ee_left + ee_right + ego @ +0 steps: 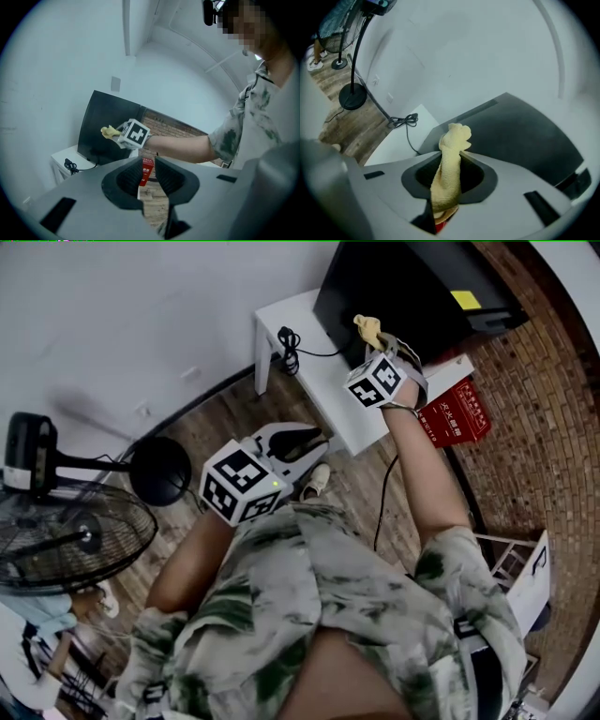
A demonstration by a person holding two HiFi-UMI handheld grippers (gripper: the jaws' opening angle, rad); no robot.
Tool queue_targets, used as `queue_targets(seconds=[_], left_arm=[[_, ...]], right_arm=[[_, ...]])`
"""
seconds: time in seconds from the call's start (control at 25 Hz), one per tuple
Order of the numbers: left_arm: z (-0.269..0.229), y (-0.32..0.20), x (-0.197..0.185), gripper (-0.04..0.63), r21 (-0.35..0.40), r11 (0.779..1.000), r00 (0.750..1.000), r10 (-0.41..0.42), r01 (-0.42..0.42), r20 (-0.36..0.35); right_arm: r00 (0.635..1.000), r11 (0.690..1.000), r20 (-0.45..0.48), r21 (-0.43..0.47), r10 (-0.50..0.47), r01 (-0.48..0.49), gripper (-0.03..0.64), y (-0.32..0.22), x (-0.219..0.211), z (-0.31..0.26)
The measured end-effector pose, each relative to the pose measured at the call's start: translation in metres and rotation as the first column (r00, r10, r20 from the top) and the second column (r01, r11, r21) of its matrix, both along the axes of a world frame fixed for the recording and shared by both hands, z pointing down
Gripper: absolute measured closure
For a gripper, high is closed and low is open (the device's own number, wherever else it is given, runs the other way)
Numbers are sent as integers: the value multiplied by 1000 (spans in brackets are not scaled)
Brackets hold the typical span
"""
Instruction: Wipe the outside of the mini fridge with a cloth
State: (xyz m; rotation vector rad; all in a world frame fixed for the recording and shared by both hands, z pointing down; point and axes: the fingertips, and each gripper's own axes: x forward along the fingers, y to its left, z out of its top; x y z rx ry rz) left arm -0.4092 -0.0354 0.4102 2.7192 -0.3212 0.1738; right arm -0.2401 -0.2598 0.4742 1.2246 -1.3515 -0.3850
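Yellow nubby cloth (pixel 453 139) in right gripper (pixel 450 162), boxy black fridge (pixel 521 135)

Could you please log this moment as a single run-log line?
right tongs: shut on cloth | cloth: by fridge side, contact unclear | left tongs: open, empty

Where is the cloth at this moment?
The cloth is clamped in the right gripper. In the head view it is at the upper right, close to the front of the black fridge on the white table.
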Motion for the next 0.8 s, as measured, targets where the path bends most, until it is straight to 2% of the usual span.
queue_targets(seconds=[0.24, 0.4, 0.56, 0.8], left_arm=[[-8, 4, 1, 525, 15, 1000, 1000, 10, -9, -28], [-9, 6, -1, 525, 12, 1000, 999, 9, -9, -37], [-7, 6, -9, 525, 10, 1000, 999, -5, 5, -37], [-2, 3, -22, 525, -3, 999, 999, -37, 37, -32]], right_arm=[[995, 972, -83, 222, -55, 73, 518, -25, -29, -136], [985, 950, -172, 300, -31, 82, 518, -51, -31, -197], [964, 958, -263, 282, 30, 48, 518, -82, -17, -208], [942, 988, -331, 155, 63, -12, 518, -101, -4, -150]])
